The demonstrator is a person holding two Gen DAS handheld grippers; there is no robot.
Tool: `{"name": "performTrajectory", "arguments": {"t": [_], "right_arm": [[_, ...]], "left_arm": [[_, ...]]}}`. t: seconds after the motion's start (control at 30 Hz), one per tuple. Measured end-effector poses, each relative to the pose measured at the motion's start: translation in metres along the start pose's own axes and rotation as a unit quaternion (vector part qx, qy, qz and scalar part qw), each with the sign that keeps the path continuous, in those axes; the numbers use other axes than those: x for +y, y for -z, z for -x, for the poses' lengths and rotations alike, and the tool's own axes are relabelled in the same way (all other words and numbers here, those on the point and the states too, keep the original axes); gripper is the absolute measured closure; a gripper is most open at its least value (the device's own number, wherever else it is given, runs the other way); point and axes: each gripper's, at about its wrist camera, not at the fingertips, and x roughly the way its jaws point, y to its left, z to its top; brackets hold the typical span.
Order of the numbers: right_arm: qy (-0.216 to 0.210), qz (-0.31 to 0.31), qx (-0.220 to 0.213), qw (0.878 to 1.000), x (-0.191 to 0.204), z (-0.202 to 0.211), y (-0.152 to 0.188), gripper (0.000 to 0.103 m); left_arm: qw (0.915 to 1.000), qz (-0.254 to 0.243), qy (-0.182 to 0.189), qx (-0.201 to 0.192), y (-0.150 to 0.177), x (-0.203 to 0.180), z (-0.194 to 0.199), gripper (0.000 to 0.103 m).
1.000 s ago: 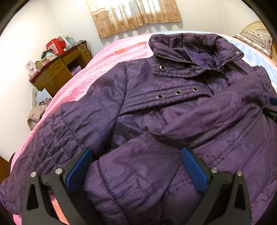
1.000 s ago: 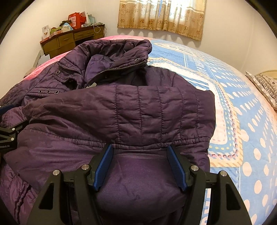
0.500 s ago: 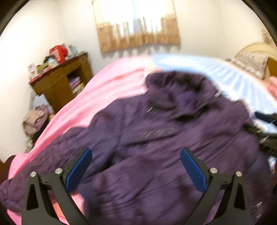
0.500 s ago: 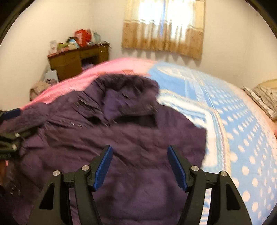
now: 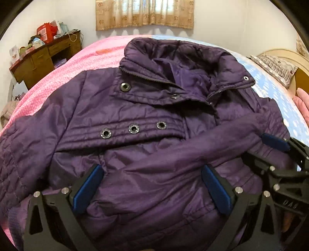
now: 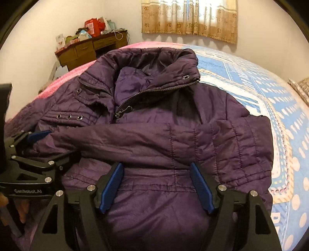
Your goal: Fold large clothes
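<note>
Across the bed [image 5: 63, 63], spread front-up: purple padded jacket [image 5: 154, 119], collar toward the curtained window [image 5: 144, 14], zip partly undone at the neck. Far left against the wall: wooden desk [image 5: 44, 58], cluttered on top. Next, pink blanket [image 5: 34, 100] under the jacket's one side, that sleeve [image 5: 19, 154] running off toward the lower left. Over the jacket's lower front: left gripper [image 5: 152, 191], jaws spread wide, blue pads [image 5: 87, 191] apart with loose fabric bulging between them, nothing pinched. Across the chest: other sleeve [image 6: 173, 142] folded sideways, quilted cuff end lying toward the blue dotted sheet [image 6: 280, 115]. Just right of the left gripper, close beside it: right gripper [image 6: 157, 189], jaws just opened wider, pads [image 6: 202, 191] standing clear of the hem fabric between them, gripping nothing. Far right, past the jacket: patterned pillow [image 5: 274, 65] by the headboard.
</note>
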Motion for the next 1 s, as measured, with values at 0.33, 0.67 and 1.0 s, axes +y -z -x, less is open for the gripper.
{"name": "performTrajectory", "arguments": {"t": [0.33, 0.67, 1.0], "right_arm": [[-0.004, -0.003, -0.002, 1.0, -0.001, -0.001, -0.001, 0.029], [0.066, -0.076, -0.027, 0.995, -0.061, 0.013, -0.015, 0.029], [0.058, -0.082, 0.007, 0.995, -0.068, -0.012, -0.014, 0.021]], "left_arm": [[1.0, 0.002, 0.003, -0.002, 0.006, 0.001, 0.001, 0.0], [1.0, 0.004, 0.004, -0.002, 0.005, 0.0, 0.001, 0.0], [1.0, 0.003, 0.004, 0.0, 0.006, -0.002, 0.001, 0.0]]}}
